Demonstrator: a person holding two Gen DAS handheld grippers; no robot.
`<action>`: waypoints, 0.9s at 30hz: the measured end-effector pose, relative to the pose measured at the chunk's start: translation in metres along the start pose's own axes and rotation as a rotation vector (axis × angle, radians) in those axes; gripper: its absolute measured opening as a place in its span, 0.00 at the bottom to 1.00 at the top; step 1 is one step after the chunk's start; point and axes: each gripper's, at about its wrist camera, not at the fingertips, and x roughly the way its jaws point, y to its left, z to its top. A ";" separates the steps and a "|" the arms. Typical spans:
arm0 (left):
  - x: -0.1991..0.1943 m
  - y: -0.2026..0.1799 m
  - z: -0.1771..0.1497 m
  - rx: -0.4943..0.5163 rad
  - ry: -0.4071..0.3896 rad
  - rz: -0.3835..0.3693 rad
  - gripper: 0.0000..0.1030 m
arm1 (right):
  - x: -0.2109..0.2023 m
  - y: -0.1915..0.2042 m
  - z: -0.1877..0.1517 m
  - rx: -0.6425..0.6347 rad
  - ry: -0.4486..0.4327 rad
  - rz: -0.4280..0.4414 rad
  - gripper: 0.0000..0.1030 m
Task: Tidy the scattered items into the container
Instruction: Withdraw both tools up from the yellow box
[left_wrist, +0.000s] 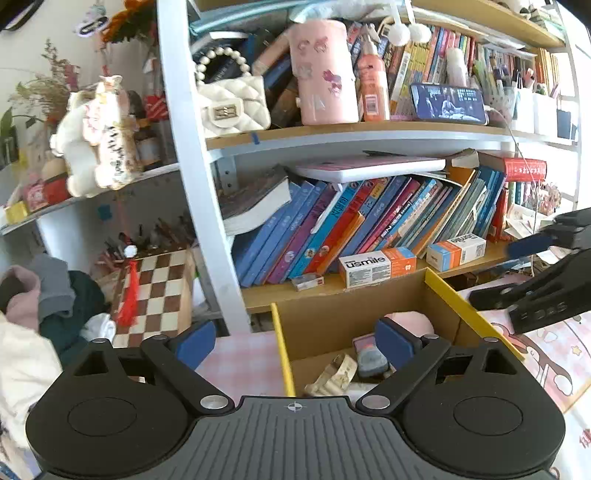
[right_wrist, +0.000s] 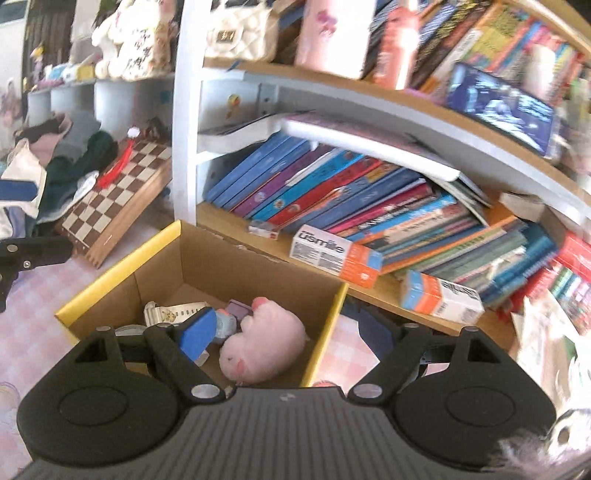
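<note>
Both grippers stand wide open with nothing between their pads: the left gripper (left_wrist: 295, 345) hangs over the near left wall of the box (left_wrist: 282, 354), and the right gripper (right_wrist: 286, 332) over its near right corner, one blue pad inside the box and the other outside the yellow rim. The box sits on a pink checked cloth (right_wrist: 33, 325) just in front of the bookshelf (left_wrist: 343, 133). Already in it lie a pink plush (right_wrist: 266, 339), a cream watch (right_wrist: 173, 310), a small blue-grey toy (right_wrist: 225, 326) and a small purple block (right_wrist: 239, 309); by the look of it the drop is done and the step in hand is clearing off to fetch whatever is still loose. To do that well, lift each gripper straight up past the rim before swinging away, so no pad catches the cardboard wall or drags the box, and keep the two grippers apart, since the right one shows close by at the right edge of the left view. I can see no loose item for certain; the far-right blur in the right view may hold one. Readable writing: "usmile" on the white-and-orange carton (left_wrist: 376, 267) lying on the lower shelf; a second, similar carton (left_wrist: 456, 251) lies to its right, its print upside down and too small to read.
</note>
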 end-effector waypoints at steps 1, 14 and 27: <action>-0.006 0.002 -0.003 -0.005 -0.002 0.002 0.93 | -0.008 0.000 -0.004 0.012 -0.006 -0.013 0.83; -0.063 0.028 -0.048 -0.069 0.025 -0.017 0.95 | -0.085 0.018 -0.058 0.114 0.004 -0.120 0.85; -0.100 0.028 -0.102 -0.126 0.087 -0.060 0.95 | -0.121 0.084 -0.116 0.146 0.077 -0.131 0.90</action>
